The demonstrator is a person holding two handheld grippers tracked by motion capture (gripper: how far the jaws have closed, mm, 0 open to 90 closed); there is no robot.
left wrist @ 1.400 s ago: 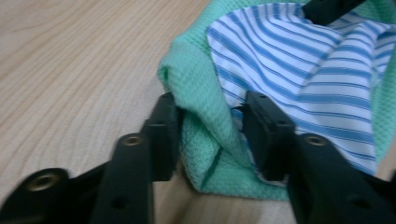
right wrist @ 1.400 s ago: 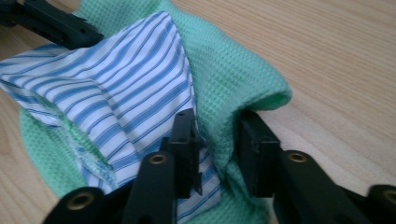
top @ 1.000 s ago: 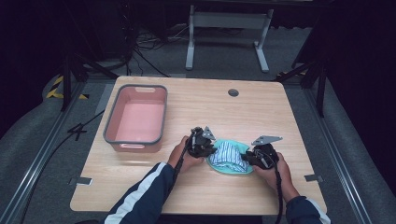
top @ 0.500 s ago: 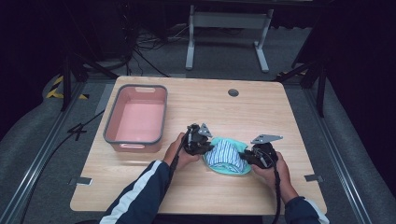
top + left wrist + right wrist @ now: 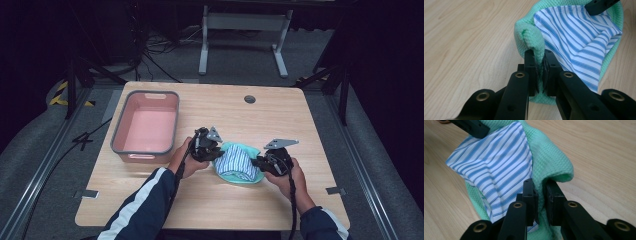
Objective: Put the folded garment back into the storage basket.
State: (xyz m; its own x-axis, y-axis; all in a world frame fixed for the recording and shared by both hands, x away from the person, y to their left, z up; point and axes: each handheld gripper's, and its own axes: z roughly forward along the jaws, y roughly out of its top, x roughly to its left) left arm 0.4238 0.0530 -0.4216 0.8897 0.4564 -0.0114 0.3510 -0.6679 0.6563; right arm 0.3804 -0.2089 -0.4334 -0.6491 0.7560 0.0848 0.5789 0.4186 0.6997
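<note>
My left gripper [image 5: 539,75] has its jaws pinched together on a raised fold of the green waffle cloth [image 5: 530,37], at the edge nearest my left hand [image 5: 182,161]. My right gripper [image 5: 540,200] does the same on the opposite edge, its jaws clamped on a rolled lip of that same green cloth, with the hem of the striped fabric caught just beside the inner jaw (I cannot tell whether the stripes are actually gripped or only pressed alongside). The blue-and-white striped cloth [image 5: 491,170] lies on top of the green one, folded to a point, and the green shows around it as a border.

From the high view the bundle sits on the wooden table [image 5: 225,200] between my two hands, toward the near half of the table and right of the middle. My right hand [image 5: 290,175] holds its gripper at the bundle's right edge. A pink bin with a grey rim [image 5: 120,135] stands to the left, just apart from my left gripper. A small dark round grommet [image 5: 249,99] sits in the tabletop near the far edge.
</note>
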